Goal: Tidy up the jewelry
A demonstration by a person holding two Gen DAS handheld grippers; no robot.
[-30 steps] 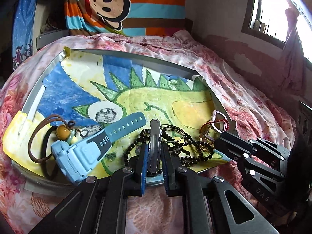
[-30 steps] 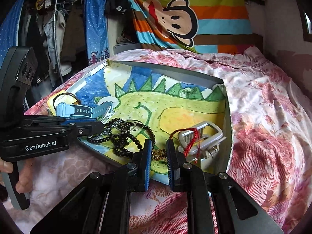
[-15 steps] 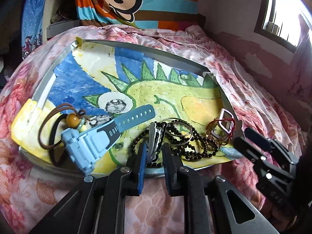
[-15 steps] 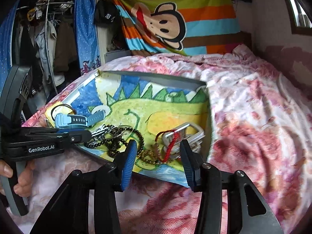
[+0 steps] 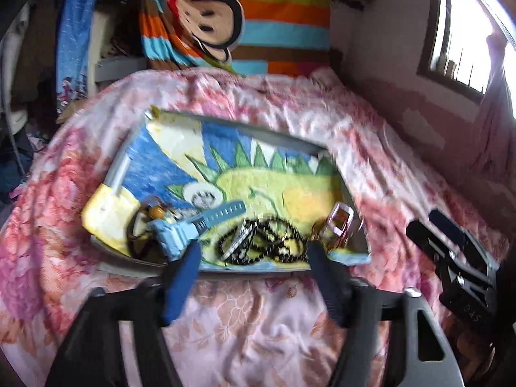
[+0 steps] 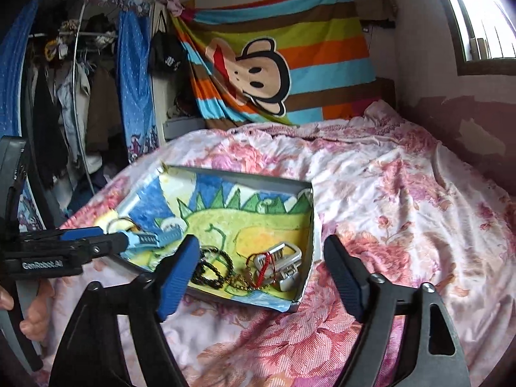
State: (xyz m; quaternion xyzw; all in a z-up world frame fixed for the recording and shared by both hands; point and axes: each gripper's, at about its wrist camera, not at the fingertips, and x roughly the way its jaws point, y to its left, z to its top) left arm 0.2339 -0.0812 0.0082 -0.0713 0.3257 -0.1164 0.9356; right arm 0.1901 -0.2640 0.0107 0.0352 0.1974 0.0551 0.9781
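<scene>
While both tongs hang apart and empty, little looks sorted.
Left tongs (image 5: 251,258): spread wide, just short of the tray (image 6: 312,225).
Right tongs (image 6: 261,258): spread wide, beside the tray's near edge.
Jewelry: blue watch (image 5: 190,229), black bead strand (image 6: 209,267), silver clasp (image 6: 283,261) heaped at the tray's near end.
Left to do: separating the tangle.

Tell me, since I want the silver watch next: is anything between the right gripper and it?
Nothing blocks the open right gripper. A red cord lies across the silver watch, with a gold chain beside it.
</scene>
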